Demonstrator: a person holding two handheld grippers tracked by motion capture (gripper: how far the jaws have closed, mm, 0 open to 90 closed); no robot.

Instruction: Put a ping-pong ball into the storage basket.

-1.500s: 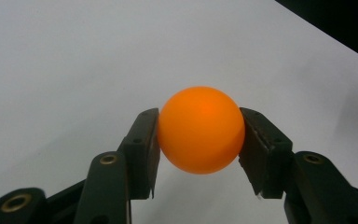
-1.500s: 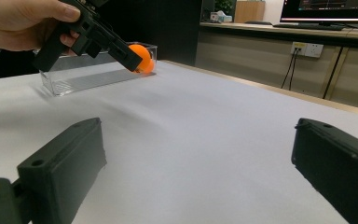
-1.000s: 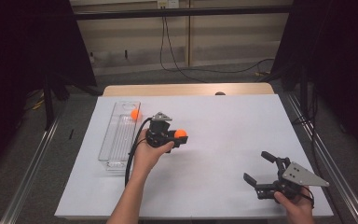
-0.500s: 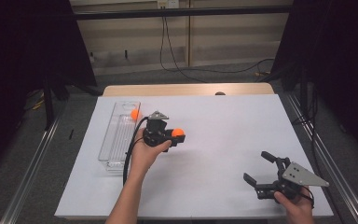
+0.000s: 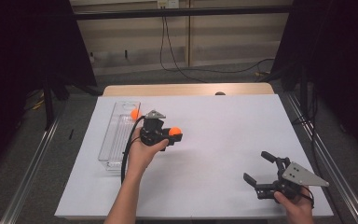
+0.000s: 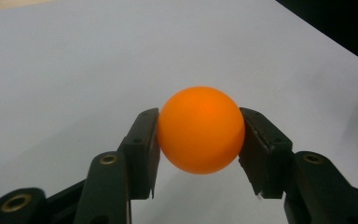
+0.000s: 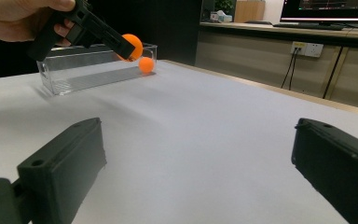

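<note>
The left hand-held gripper [image 5: 176,135], left of centre in the high view, is clamped on an orange ball [image 6: 200,129] above the white surface [image 5: 223,140]. This looks like the carry step: next, swing it left over the clear tray [image 5: 116,137], where another ball [image 5: 134,114] lies, then release. The right hand-held gripper [image 5: 260,170] rests lower right, jaws apart.

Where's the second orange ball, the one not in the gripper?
In the high view it lies inside the clear tray at its far end, on the table's left side, just behind the left gripper.
</note>
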